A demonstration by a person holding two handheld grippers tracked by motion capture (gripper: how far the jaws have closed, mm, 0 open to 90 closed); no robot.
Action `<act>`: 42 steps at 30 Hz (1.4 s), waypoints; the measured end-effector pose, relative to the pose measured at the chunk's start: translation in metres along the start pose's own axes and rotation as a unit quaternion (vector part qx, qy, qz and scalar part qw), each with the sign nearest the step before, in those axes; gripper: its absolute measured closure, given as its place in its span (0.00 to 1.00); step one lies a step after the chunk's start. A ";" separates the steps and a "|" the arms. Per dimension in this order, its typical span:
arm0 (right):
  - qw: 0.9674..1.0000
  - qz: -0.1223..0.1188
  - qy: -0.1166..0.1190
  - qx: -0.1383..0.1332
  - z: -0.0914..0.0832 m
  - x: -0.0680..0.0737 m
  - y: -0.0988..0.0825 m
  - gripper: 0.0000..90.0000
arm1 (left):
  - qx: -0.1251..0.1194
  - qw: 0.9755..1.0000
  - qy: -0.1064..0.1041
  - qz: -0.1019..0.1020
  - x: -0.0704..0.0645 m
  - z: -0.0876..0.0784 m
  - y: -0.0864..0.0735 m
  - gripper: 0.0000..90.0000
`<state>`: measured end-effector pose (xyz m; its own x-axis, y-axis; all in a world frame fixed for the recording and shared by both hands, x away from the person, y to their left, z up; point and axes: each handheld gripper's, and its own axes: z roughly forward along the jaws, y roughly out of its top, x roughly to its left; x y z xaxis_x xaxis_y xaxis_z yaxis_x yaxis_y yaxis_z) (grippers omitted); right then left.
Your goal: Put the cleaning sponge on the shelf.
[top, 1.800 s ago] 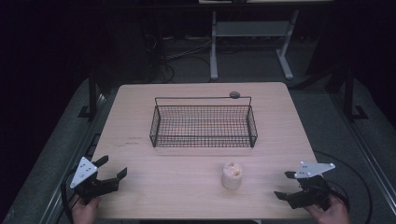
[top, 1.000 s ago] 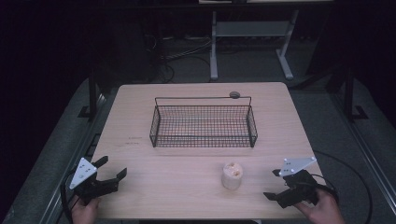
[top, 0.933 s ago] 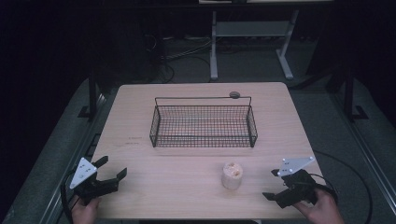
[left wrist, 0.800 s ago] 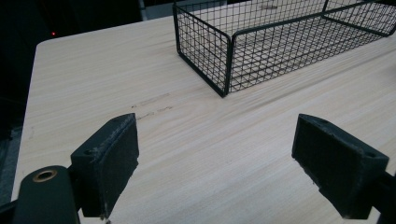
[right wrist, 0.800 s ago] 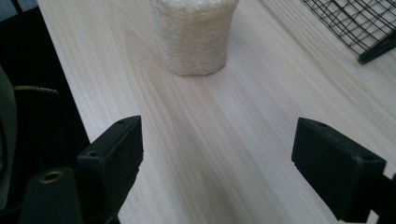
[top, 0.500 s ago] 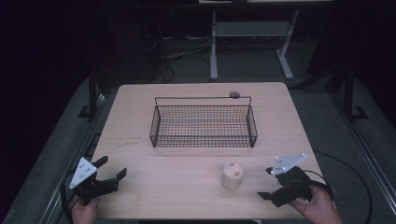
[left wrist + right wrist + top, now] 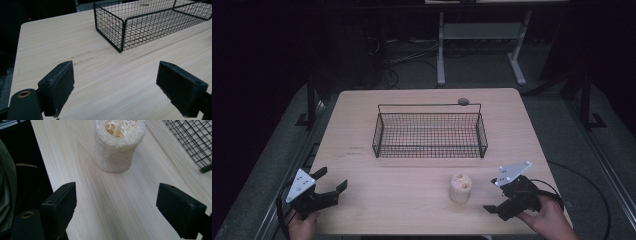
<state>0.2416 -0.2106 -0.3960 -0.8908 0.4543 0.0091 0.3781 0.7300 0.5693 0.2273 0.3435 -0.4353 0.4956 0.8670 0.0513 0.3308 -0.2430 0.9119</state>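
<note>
Loofah piece (image 7: 460, 187) is the thing you are going for, and it stands upright on the bench (image 7: 422, 205), on the near side of the wire basket (image 7: 430, 131) and a bit toward the basket's right end. It is not touching the basket. It looks like a short, pale roll with a hole at the top.

Your right hand-held gripper (image 7: 496, 209) sits just beside the loofah piece, on the side away from the basket's left end. Its jaws are spread wide and nothing is between them. In the right gripper view the loofah piece (image 7: 119, 143) stands out in front of the jaws, so you have not closed on it yet.

Your left hand-held gripper (image 7: 332, 185) rests well apart from the basket, off past the basket's near left corner. Its jaws are spread wide too, and they hold nothing. In the left gripper view they point at the bare bench (image 7: 105, 75) and the corner of the basket (image 7: 120, 32).

So I think the job is only just starting. The basket looks empty. You have yet to reach the loofah piece, grab it and lift it, and it most likely goes into the basket.

The bench top is light wood with fine lines in it, and a few faint pencil-like marks lie off the basket's near left corner. A small dark round thing (image 7: 463, 101) sits behind the basket's far right corner. The room around is very dark. Behind the basket you can see a grey metal stand (image 7: 477, 45) and some cables on the floor (image 7: 407, 55).
</note>
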 end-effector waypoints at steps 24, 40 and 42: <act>0.999 -0.040 0.014 0.027 0.011 0.002 0.029 0.18 | -0.003 1.000 0.002 -0.002 0.002 -0.002 0.000 0.15; 0.997 -0.049 0.025 0.045 0.017 -0.002 0.049 0.17 | -0.005 1.000 0.002 -0.003 0.002 -0.002 0.000 0.15; 0.997 -0.047 0.027 0.049 0.018 -0.003 0.050 0.17 | -0.004 1.000 0.002 -0.002 0.002 -0.002 0.000 0.15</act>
<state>0.2674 -0.1660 -0.3823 -0.9349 0.3550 0.0043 0.3119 0.8156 0.4874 0.2268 0.3456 -0.4341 0.4914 0.8696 0.0483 0.3262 -0.2352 0.9156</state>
